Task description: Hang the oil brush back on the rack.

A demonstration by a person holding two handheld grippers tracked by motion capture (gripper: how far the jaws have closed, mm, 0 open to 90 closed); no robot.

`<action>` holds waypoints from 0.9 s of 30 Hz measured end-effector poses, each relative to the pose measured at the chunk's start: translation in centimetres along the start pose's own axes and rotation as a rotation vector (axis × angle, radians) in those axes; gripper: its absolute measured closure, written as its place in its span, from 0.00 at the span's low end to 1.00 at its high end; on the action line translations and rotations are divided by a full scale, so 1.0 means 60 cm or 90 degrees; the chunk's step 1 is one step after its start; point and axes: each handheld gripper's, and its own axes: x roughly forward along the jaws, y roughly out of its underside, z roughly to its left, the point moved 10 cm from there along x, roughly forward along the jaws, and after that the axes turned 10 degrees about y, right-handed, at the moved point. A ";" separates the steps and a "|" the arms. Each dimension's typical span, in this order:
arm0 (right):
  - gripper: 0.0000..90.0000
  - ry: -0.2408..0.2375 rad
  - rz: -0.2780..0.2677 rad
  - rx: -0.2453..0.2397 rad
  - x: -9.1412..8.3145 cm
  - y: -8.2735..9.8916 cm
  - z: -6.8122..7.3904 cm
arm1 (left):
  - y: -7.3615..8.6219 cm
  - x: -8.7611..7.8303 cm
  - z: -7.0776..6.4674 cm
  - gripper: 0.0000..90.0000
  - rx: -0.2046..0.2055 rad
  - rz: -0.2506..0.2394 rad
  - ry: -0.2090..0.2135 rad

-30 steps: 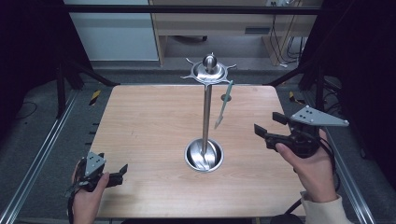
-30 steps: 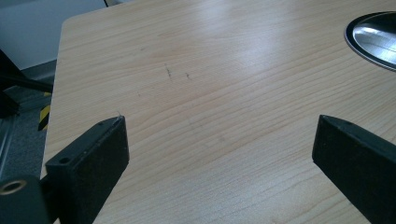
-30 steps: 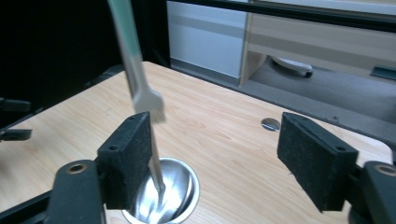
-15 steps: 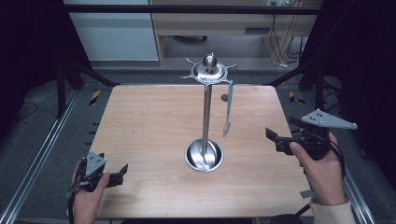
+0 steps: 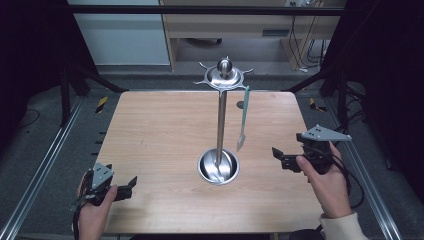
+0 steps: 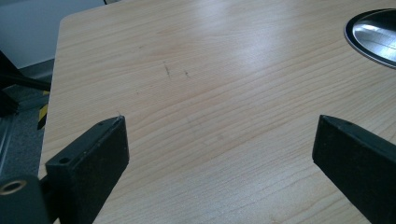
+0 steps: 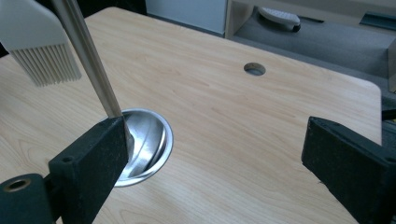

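A wooden table (image 5: pixel 165 140) seen from above holds a tall metal stand (image 5: pixel 221 125), its pole rising from a round steel base (image 5: pixel 218 166) near the table's middle to a hooked crown at the top. A pale green silicone brush (image 5: pixel 243 120) hangs from one of the crown's hooks, on the stand's right side, bristles down and clear of the table.

The right gripper (image 5: pixel 282 157) is held in a person's hand above the table's right part, pointing left toward the stand. It is well to the right of the brush and lower than its handle. Its jaws have just been opening and now stand wide apart with nothing between them. In the right gripper view, the brush bristles (image 7: pixel 44 56) hang at upper left, beyond the left jaw, with the stand's pole just beside them.

The left gripper (image 5: pixel 129 184) rests low at the table's near left corner, far from the brush, its jaws also wide apart and empty over bare wood.
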 end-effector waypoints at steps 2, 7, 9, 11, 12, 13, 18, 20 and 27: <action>0.09 -0.002 0.012 -0.004 0.010 0.008 0.006 | 0.000 0.000 0.000 0.04 0.000 0.000 0.000; 0.11 0.004 0.032 -0.016 0.036 0.026 0.015 | 0.000 0.001 -0.001 0.04 0.001 0.001 0.002; 0.12 0.008 0.040 -0.015 0.046 0.035 0.017 | 0.000 0.001 -0.001 0.04 0.003 0.002 0.003; 0.12 0.010 0.050 -0.002 0.056 0.045 0.020 | 0.001 0.001 -0.002 0.04 0.004 0.005 0.004; 0.12 0.010 0.050 -0.002 0.056 0.045 0.020 | 0.001 0.001 -0.002 0.04 0.004 0.005 0.004; 0.12 0.014 0.059 -0.004 0.066 0.055 0.021 | 0.001 0.001 -0.002 0.04 0.004 0.004 0.004; 0.12 0.012 0.074 0.000 0.083 0.074 0.027 | 0.001 0.001 -0.002 0.04 0.002 0.005 0.005; 0.12 0.011 0.080 0.001 0.091 0.081 0.028 | 0.001 0.002 -0.002 0.04 0.002 0.004 0.004; 0.12 0.010 0.105 0.001 0.114 0.102 0.028 | 0.001 0.002 -0.002 0.04 0.001 0.003 0.004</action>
